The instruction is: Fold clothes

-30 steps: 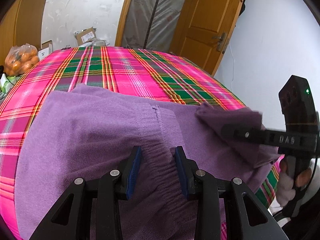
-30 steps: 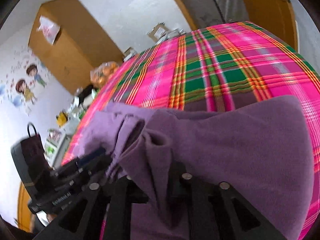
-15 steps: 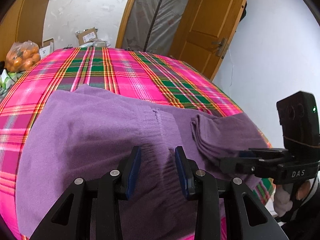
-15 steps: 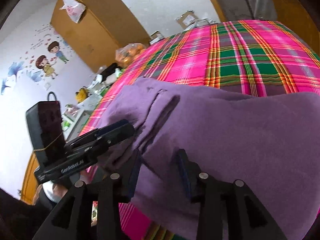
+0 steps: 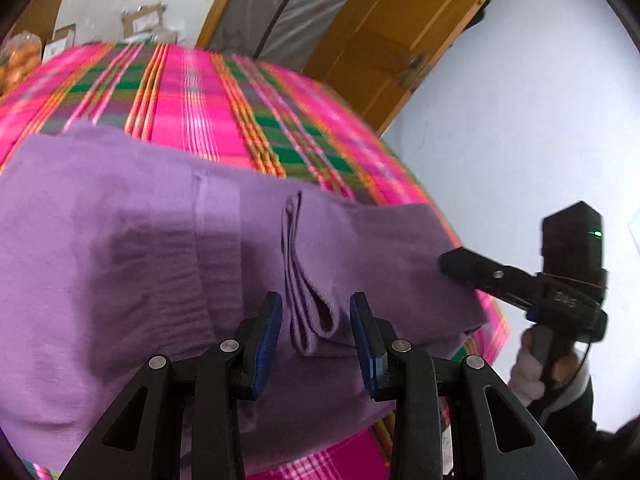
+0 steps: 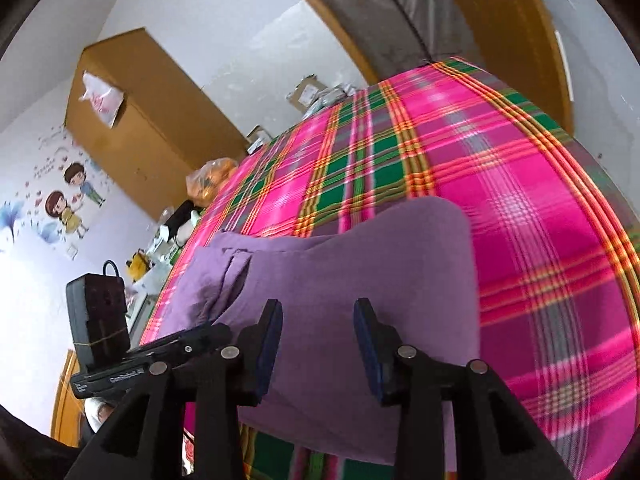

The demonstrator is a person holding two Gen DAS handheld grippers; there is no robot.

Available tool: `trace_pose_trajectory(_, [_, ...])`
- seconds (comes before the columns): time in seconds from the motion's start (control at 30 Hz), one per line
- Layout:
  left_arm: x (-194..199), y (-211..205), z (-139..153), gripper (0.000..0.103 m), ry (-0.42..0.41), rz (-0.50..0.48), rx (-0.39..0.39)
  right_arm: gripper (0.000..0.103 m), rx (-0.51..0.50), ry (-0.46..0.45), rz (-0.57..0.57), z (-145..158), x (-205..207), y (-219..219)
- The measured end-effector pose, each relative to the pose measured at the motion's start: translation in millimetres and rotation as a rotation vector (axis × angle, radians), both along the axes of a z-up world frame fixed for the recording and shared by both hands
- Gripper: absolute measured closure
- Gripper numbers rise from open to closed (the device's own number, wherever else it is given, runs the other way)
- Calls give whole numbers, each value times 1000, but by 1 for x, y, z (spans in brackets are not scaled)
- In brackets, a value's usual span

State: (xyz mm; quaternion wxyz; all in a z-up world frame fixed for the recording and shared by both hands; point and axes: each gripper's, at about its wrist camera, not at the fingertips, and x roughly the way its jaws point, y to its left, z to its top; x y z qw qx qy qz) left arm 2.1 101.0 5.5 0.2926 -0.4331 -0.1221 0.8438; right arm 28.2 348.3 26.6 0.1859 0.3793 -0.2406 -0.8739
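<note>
Near edge first. Your left gripper [image 5: 316, 334] sits low over the near side of the purple garment [image 5: 132, 264], jaws part open, pads not pressing on anything. A folded loop of cloth [image 5: 310, 320] lies between the pads, loose, not pinched.

Your right gripper [image 6: 318, 342] also has its jaws apart, with nothing held; flat purple cloth lies under and between the pads. In the left wrist view its tips rest at the right edge of the garment, touching or just beside it; you cannot tell which.

The garment lies flat on the plaid bed cover [image 5: 192, 92], at the near end of the bed. The folded layer from the right side overlaps the middle. A ribbed band [image 5: 218, 264] runs near to far, just left of your left gripper.

The relation that matters: the folded edge runs near to far, straight ahead along your left gripper's fingers, so your left hand is nearer to it. Your right gripper stands off to the right side.

Far side: bare plaid cover, then a wooden door [image 5: 400, 40] and boxes [image 5: 142, 20].
</note>
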Motion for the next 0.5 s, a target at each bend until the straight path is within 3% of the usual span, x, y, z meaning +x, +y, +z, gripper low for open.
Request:
trace_pose_trajectory(0.2, [2,18,-2,70,23,13,-110,64,0,8,-12,-1,-1,4])
trace_pose_trajectory(0.23, [4,20,-2,75,28,9,-118,64,1,17,-19,0,0,5])
trace_pose_trajectory(0.27, [5,22,-3,86,33,4,-125,64,3,30,-29,2,2,6])
trace_pose_trajectory(0.37, [7,19,-1,94,41,7,-107,64,8,71,-58,8,5,11])
trace_pose_trajectory(0.5, [15,11,5,95,69,17,-94,64,43,109,-69,12,10,14])
